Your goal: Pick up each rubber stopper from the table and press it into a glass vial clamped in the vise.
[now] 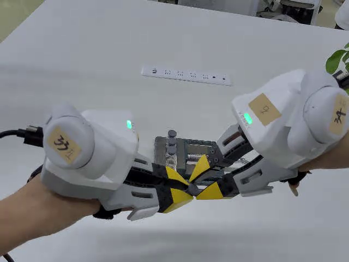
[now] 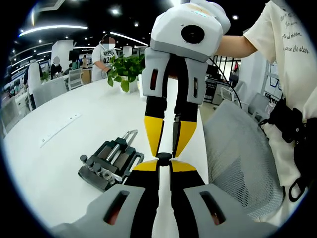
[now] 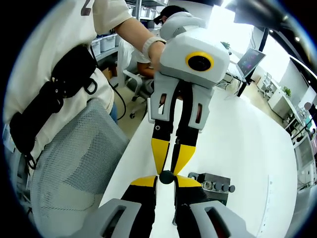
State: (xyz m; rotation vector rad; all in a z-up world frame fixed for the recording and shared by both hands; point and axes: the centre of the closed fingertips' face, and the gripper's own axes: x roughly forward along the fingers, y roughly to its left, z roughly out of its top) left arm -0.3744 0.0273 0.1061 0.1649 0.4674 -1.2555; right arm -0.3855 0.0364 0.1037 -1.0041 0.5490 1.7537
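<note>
White underneath everything: looking down on a white table (image 1: 82,49), with two hand-held grippers meeting nose to nose just in front of a small metal vise (image 1: 192,152). Showing the left gripper (image 1: 181,189) reaching in from the left and the right gripper (image 1: 204,180) from the right, their yellow-and-black tips touching.

Pinching a small dark rubber stopper (image 3: 166,176) right at that meeting point, up off the table. Seen along each gripper's own jaws, sitting between both pairs of tips, each pair narrowed to a slit around it (looking like a hand-over or a re-grip, though not telling which gripper is bearing the load).

Showing a short row of glass vials (image 1: 171,143) clamped upright in the vise, near the grippers but not touching them. Showing dark caps on several of those vials, so probably partway through the job. Seeming to leave at least one mouth open in the right gripper view, though too small to count for sure.

Not yet pressing this stopper in: needing carrying over to the vise and pushing down into a vial. Also showing a white power strip (image 1: 185,75) farther back on the table.
</note>
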